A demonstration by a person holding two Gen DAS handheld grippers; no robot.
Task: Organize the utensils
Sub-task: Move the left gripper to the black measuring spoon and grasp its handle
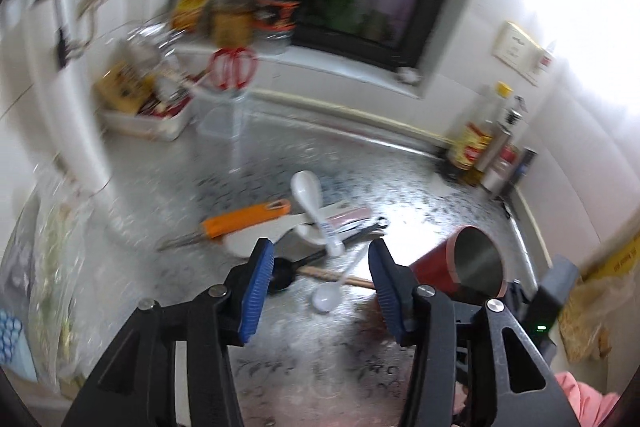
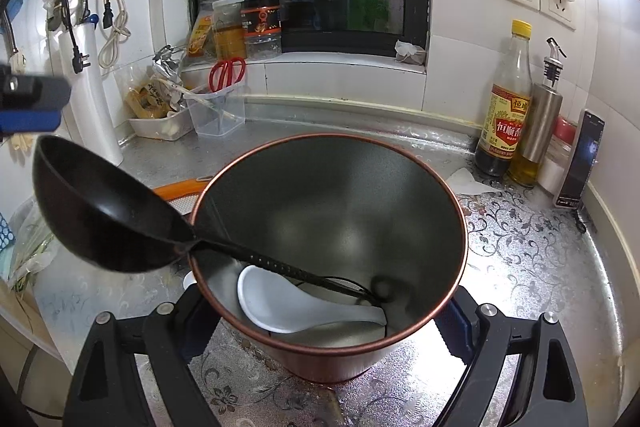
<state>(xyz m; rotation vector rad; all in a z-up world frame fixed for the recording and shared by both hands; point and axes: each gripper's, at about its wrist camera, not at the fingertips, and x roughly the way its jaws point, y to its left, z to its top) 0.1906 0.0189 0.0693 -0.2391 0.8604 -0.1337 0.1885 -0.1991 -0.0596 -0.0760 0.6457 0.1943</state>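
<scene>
Left tool (image 1: 320, 267): released, nothing between its pads, above the loose pile.
Right tool (image 2: 320, 327): clenched round the red cup (image 2: 328, 259), tilted toward the viewer.
Cup contents: black ladle (image 2: 104, 207), handle inside and bowl hanging over the left rim; white spoon (image 2: 280, 307) at the bottom.
Loose pile: white spoons (image 1: 316, 211) and an orange-handled tool (image 1: 244, 217) on the desk (image 1: 300, 367), left of the cup.
Risk: the overhanging ladle could lever out if the cup tips further.
Room: near desk bare; bottles (image 2: 506, 107) crowd the far right corner.

Black hand-held gripper (image 1: 321, 267) (blue ribbed pads (image 1: 256, 293))
</scene>
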